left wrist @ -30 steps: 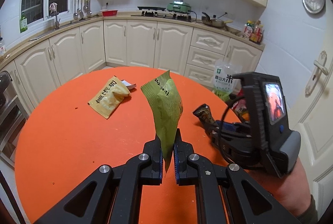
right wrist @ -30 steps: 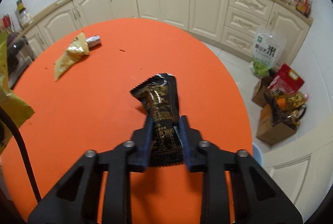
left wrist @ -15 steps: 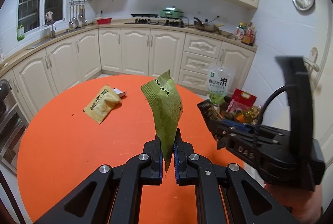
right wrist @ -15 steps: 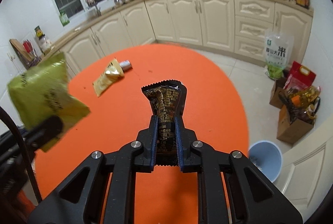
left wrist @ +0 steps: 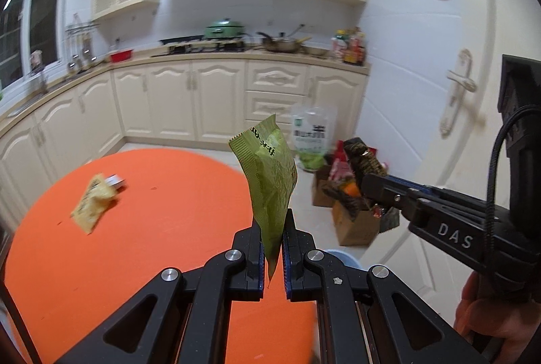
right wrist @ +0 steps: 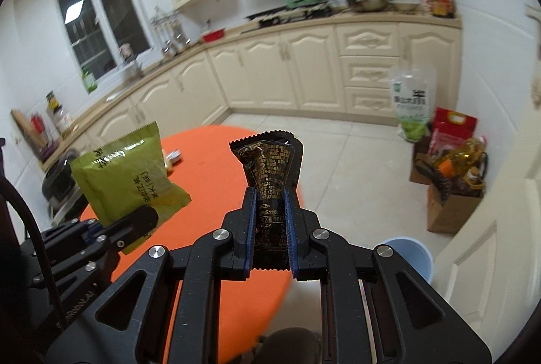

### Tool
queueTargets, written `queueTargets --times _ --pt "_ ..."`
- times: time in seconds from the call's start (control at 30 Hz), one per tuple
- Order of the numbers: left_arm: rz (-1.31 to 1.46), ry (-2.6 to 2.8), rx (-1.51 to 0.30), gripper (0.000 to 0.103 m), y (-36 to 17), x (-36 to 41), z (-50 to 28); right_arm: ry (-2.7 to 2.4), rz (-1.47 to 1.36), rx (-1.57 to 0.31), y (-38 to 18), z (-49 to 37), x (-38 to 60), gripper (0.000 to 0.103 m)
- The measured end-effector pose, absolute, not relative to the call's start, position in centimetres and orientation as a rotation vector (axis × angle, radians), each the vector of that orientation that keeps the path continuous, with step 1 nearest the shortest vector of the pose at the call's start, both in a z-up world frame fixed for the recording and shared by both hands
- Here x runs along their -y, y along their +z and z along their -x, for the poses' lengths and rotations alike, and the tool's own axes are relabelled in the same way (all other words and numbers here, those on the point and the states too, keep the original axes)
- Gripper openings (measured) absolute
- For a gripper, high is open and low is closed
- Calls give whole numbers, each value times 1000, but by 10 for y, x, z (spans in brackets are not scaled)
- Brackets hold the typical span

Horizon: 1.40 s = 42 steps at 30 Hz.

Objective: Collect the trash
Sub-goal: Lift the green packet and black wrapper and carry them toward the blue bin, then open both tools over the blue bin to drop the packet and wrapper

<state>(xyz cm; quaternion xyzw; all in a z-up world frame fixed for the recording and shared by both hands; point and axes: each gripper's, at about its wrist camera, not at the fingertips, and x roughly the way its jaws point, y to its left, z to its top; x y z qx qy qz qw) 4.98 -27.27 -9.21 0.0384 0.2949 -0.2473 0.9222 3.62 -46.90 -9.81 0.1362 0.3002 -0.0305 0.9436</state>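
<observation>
My left gripper (left wrist: 272, 230) is shut on a green snack wrapper (left wrist: 268, 174), which stands upright above the edge of the round orange table (left wrist: 135, 228). My right gripper (right wrist: 269, 198) is shut on a crumpled black wrapper (right wrist: 270, 161), held in the air past the table's right edge. From the left wrist view, the right gripper (left wrist: 363, 176) and the black wrapper (left wrist: 361, 156) hang at the right; the right wrist view shows the green wrapper (right wrist: 128, 171) at the left. A yellow wrapper (left wrist: 93, 200) and a small silver packet (left wrist: 115, 181) lie on the table's far left.
A light blue bin (right wrist: 407, 254) stands on the tiled floor below the right gripper, near the white door (left wrist: 456, 113). Cardboard boxes with bottles and bags (right wrist: 449, 181) and a rice bag (right wrist: 410, 107) sit by the cream cabinets (right wrist: 304, 69). A hand (left wrist: 487, 310) holds the right gripper's handle.
Both grippers have swung to the right and lifted, carrying their wrappers from over the table toward its right edge. The blue bin has come into sight. The right gripper tightened on the black wrapper.
</observation>
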Motion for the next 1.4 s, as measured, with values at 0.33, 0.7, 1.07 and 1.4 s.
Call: queueTargets --times 0.33,0.7,1.07,1.4 --pt "-162 -649 -678 4 -123 400 -87 -266 -395 -632 -127 -4 592 15" --pt "-269 -696 -970 4 -235 521 -199 -371 -590 -867 -274 -36 711 15" --pt "-348 -642 -1180 9 -329 616 -297 -358 -696 -1034 -392 -74 754 21" --pt "-367 -563 -1155 79 -346 646 -311 -442 -785 -986 -402 -60 774 94"
